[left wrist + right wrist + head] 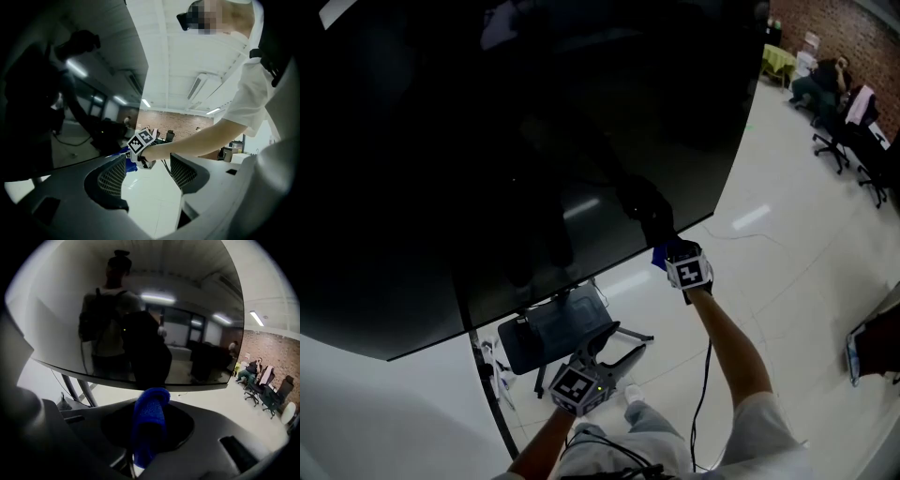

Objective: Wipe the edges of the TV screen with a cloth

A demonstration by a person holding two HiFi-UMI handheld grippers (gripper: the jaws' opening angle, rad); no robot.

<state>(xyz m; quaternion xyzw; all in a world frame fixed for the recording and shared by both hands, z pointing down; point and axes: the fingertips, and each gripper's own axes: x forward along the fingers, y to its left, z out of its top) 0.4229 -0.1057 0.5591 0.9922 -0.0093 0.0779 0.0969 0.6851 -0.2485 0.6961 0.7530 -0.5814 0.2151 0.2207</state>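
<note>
Right gripper view shows the blue cloth folded into a roll and clamped between the jaws of your right gripper, its tip just under the lower edge of the TV screen — whether it touches the edge, I cannot tell. Press the cloth's rounded end onto that edge so only fabric meets the frame, never the hard jaws. Then draw it along the edge in one even line toward the near corner. Light pressure should do; the panel looks large and may flex. Your left gripper has its jaws apart with nothing between them, and it hangs low, well below the screen — hold it clear of the slanted stand leg.
</note>
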